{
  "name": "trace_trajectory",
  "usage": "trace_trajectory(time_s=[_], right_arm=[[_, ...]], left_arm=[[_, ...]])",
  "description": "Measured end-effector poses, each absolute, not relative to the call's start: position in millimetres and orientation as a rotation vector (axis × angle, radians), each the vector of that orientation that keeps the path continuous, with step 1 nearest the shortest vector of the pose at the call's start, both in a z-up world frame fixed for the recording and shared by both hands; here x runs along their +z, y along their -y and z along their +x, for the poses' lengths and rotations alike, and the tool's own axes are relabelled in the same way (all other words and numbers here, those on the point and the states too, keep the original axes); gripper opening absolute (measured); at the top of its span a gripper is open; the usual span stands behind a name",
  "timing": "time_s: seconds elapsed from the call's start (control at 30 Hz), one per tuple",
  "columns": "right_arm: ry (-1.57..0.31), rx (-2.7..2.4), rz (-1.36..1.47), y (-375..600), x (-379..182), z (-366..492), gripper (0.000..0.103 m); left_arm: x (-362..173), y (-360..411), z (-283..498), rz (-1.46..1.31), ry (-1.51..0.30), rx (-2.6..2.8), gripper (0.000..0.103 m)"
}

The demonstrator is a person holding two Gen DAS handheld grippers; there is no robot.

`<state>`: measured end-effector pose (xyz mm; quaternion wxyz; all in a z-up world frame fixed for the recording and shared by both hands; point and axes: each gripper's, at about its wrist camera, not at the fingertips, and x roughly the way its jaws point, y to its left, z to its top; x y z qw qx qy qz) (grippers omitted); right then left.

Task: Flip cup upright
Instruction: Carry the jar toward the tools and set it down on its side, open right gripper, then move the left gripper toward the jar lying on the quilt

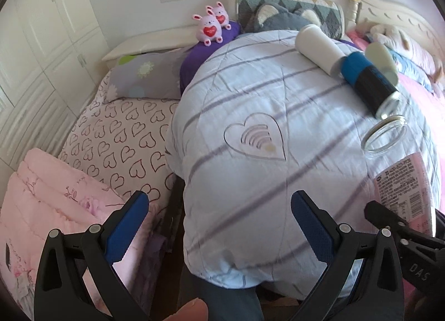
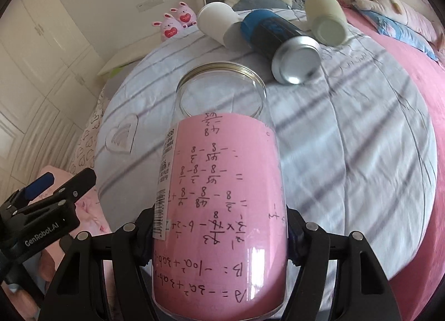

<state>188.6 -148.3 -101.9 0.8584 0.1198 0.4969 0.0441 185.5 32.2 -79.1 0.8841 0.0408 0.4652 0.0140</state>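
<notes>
A clear glass cup (image 2: 219, 204) with a pink paper liner covered in handwriting fills the right wrist view. My right gripper (image 2: 219, 240) is shut on its lower body, and its open mouth points away over the pale striped quilt (image 2: 347, 131). In the left wrist view the same cup (image 1: 397, 159) shows at the right edge, mouth tilted away. My left gripper (image 1: 219, 226) is open and empty above the quilt's near edge, to the left of the cup; it also shows in the right wrist view (image 2: 50, 190).
A white cup (image 2: 219, 26), a blue and black can (image 2: 281, 42) and a pale green cup (image 2: 328, 20) lie on their sides at the far end of the quilt. Two pink plush rabbits (image 1: 211, 24) and pillows sit beyond. A pink blanket (image 1: 55, 209) lies at left.
</notes>
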Motion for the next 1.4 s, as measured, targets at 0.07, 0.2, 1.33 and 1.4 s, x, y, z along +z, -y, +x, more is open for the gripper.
trace_trajectory(time_s=[0.07,0.2,1.33,1.4], right_arm=[[-1.047,0.093,0.245,144.7,-106.1,186.5,0.07],[-1.021,0.09,0.225,141.4,-109.7,186.3,0.081],[-0.678,-0.024,0.232,212.8,-36.4,3.5,0.084],[-0.673,-0.02,0.234,213.5,-36.2,2.6,0.084]], left_arm=[[-77.8,-32.3,179.1,0.085,-0.964,0.032,0.103],[-70.7,-32.6,168.6,0.088,-0.945,0.043,0.103],[-7.6,30.5,23.3,0.132,-0.769,-0.032,0.103],[-6.9,30.4,22.6,0.128,-0.767,-0.033,0.103]])
